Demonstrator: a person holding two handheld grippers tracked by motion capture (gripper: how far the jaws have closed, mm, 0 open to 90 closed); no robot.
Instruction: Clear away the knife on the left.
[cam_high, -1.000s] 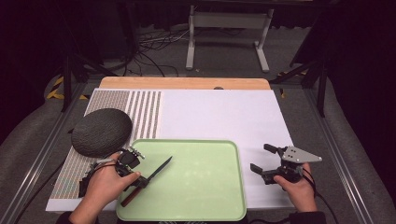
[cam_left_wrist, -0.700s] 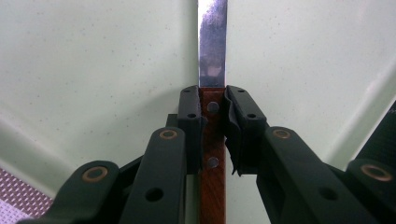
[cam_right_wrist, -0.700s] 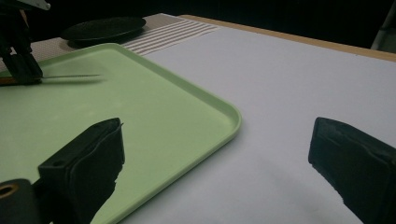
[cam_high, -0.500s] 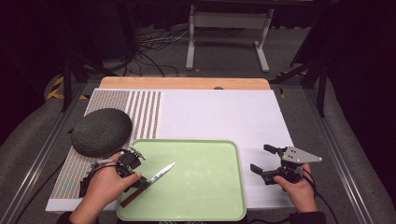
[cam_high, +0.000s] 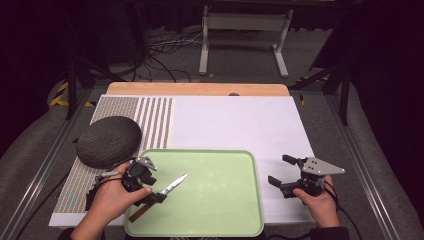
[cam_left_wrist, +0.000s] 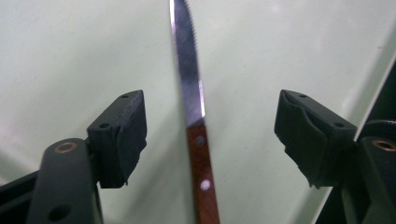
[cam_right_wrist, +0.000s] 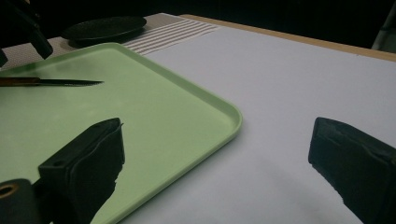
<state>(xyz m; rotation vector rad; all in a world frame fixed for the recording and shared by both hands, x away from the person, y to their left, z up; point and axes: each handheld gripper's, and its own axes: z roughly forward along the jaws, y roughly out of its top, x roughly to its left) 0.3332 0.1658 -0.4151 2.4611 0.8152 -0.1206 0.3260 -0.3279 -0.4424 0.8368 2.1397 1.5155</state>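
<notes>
Knife (cam_left_wrist: 196, 140), on green tray (cam_high: 220, 170): straddled by wide-open left gripper (cam_left_wrist: 210, 140), seemingly untouched; wooden handle to be centred before closing. Right gripper (cam_high: 285, 172): open, empty, beside tray.

Tray (cam_high: 215, 200): pale green. Knife (cam_high: 159, 196): silver serrated blade, reddish-brown riveted handle. Mat (cam_high: 235, 125): white, with a grey-striped left section. Round pad (cam_high: 108, 141): dark grey.

Black ribbed pads are borne by the left gripper (cam_left_wrist: 210, 140), with copper-coloured rivets at the joints. A grey three-cornered plate is carried on the right gripper (cam_high: 284, 171), and black cables are trailed from both.
</notes>
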